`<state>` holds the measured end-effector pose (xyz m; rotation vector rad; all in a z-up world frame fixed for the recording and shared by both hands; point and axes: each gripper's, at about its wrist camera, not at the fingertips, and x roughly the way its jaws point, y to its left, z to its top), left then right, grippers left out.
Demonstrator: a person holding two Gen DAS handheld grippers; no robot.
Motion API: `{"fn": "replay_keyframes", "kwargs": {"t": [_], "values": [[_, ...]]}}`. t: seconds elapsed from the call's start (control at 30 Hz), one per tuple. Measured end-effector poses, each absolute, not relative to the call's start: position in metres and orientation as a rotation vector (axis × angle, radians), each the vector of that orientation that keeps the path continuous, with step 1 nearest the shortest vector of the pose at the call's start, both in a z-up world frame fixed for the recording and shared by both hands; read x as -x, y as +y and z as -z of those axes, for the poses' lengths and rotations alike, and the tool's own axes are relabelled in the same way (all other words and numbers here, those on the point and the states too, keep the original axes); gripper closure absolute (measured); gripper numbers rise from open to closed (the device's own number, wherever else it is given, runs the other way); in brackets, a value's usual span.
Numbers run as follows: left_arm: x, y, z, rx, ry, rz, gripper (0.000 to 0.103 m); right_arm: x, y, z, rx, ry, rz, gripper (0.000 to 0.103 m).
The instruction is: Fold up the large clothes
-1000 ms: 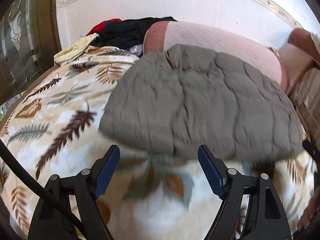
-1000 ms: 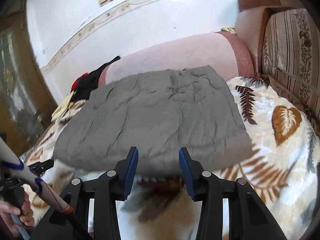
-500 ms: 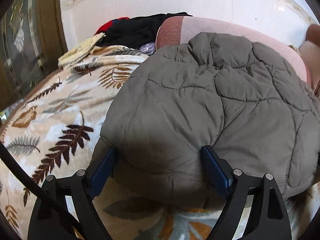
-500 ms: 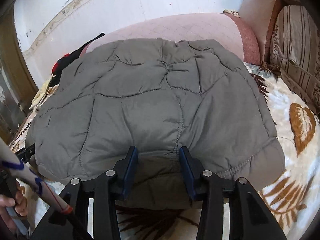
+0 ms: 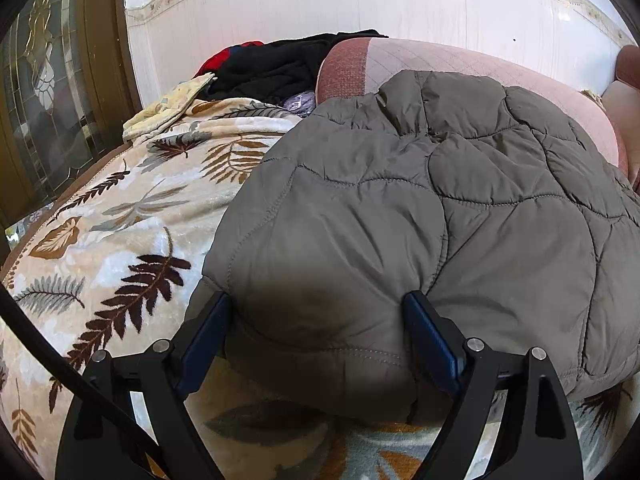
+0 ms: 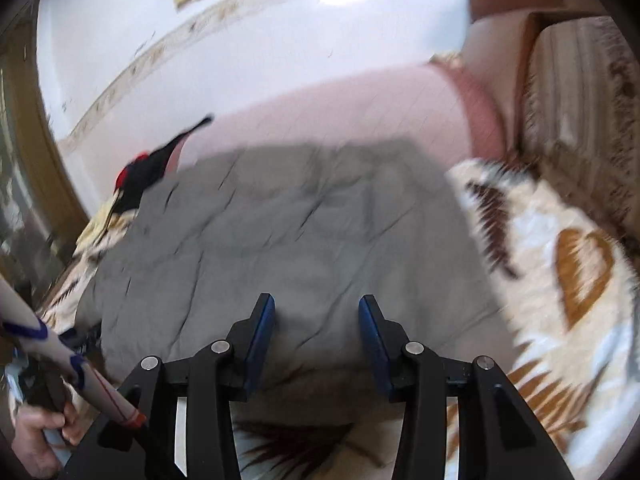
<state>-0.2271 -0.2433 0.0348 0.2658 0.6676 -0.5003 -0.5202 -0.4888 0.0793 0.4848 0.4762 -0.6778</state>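
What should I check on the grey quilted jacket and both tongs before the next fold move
1. Left tongs open around the near edge of the grey quilted jacket: ok.
2. Left tongs closed on that edge: not ok, jaws stand wide apart.
3. Right tongs open: ok.
4. Right tongs touching the jacket's edge: cannot tell, view is blurred.
5. Jacket lying on the leaf-print blanket, its far end against the pink bolster: ok.
6. Pile of dark clothes apart from the jacket: ok.
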Motion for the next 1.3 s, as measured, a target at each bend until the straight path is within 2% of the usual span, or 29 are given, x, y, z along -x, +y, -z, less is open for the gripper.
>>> {"fn": "replay_keyframes", "kwargs": {"t": [0.23,0.37,0.57,0.73,1.3], "values": [[0.227,-0.243,-0.034,-0.267,0.666,0.499,0.016,0.532,-0.527,-0.048,-0.658,0.539,0.734,0.055],[0.227,-0.244,-0.034,-0.267,0.667,0.499,0.016,0.526,-0.527,-0.039,-0.667,0.573,0.73,0.054],[0.227,-0.244,-0.034,-0.268,0.667,0.499,0.016,0.523,-0.53,-0.038,-0.67,0.575,0.723,0.051],[0.227,-0.244,-0.034,-0.268,0.666,0.498,0.016,0.522,-0.525,-0.037,-0.642,0.586,0.723,0.045],[0.227,-0.244,-0.034,-0.268,0.668,0.499,0.016,0.528,-0.52,-0.05,-0.644,0.562,0.731,0.042]]}}
